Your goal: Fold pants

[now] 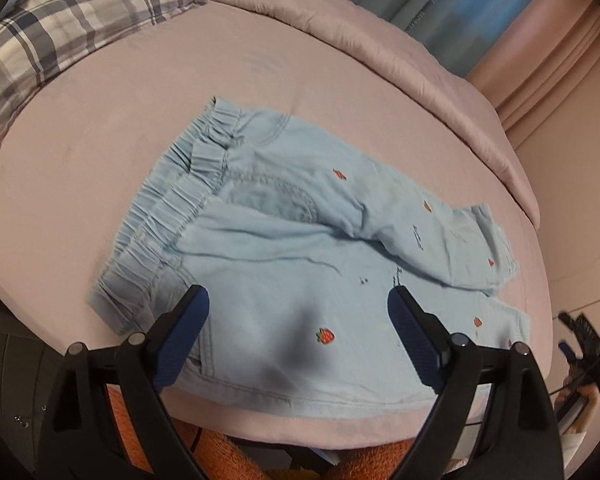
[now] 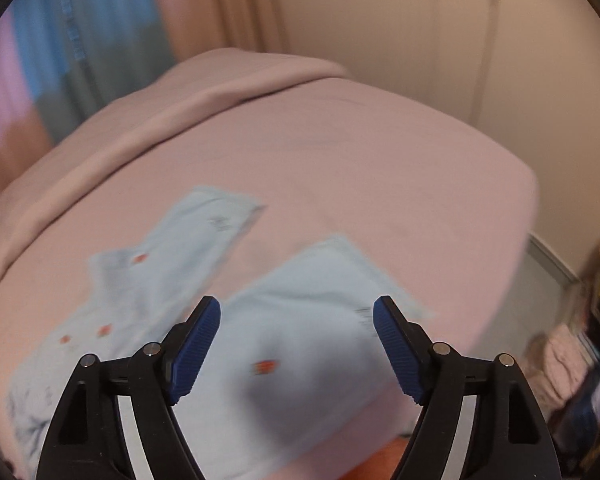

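The light blue pants lie spread on the pink bed, waistband toward the plaid pillow, legs splayed apart. Both the left gripper and right gripper hover above the pants, jaws wide, holding nothing. Best next: pinch one leg's hem and waistband edge together, then lay it squarely over the other leg. Only the left view shows the waistband; the right shows both hems.
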Demonstrator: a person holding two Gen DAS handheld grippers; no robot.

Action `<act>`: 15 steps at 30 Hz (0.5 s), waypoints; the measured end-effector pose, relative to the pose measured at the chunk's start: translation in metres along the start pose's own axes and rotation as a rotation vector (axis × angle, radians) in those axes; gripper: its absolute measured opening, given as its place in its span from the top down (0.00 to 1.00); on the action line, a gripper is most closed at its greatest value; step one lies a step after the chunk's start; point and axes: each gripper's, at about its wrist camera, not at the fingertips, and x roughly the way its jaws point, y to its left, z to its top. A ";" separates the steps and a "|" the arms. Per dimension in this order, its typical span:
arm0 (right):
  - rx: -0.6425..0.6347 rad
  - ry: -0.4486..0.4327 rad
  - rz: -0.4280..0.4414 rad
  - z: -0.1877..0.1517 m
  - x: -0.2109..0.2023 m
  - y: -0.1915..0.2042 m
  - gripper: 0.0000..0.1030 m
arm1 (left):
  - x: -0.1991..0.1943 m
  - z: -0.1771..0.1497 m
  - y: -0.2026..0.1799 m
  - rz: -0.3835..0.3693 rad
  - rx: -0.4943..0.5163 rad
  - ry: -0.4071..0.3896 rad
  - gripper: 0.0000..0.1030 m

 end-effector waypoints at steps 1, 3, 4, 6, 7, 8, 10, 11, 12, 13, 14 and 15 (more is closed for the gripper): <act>-0.022 0.006 0.026 0.000 0.001 0.013 0.24 | 0.000 -0.001 0.000 -0.001 0.003 -0.001 0.11; -0.063 0.016 0.067 -0.002 0.003 0.032 0.24 | -0.003 -0.004 -0.001 0.002 0.007 -0.006 0.11; -0.095 0.027 0.091 -0.001 0.006 0.048 0.24 | -0.004 -0.007 -0.001 0.001 0.008 -0.009 0.11; -0.150 0.055 0.128 -0.001 0.012 0.071 0.24 | -0.005 -0.010 0.000 -0.006 0.007 -0.012 0.11; -0.179 0.073 0.149 0.001 0.015 0.085 0.24 | -0.004 -0.011 0.002 -0.007 0.003 -0.010 0.11; -0.211 0.090 0.179 0.003 0.020 0.102 0.24 | -0.004 -0.012 0.004 -0.006 -0.001 -0.007 0.11; -0.251 0.140 0.254 0.008 0.030 0.128 0.24 | -0.002 -0.013 0.007 -0.006 -0.017 0.002 0.11; -0.250 0.197 0.326 0.011 0.040 0.146 0.24 | 0.000 -0.014 0.009 -0.010 -0.025 0.007 0.11; -0.238 0.236 0.373 0.012 0.047 0.156 0.24 | 0.000 -0.015 0.011 -0.016 -0.030 0.009 0.11; -0.224 0.269 0.393 0.014 0.057 0.169 0.24 | 0.002 -0.017 0.012 -0.020 -0.034 0.010 0.11; -0.227 0.288 0.391 0.016 0.065 0.185 0.24 | 0.003 -0.018 0.014 -0.017 -0.035 0.011 0.11; -0.233 0.297 0.388 0.017 0.071 0.194 0.24 | 0.004 -0.019 0.015 -0.011 -0.034 0.013 0.11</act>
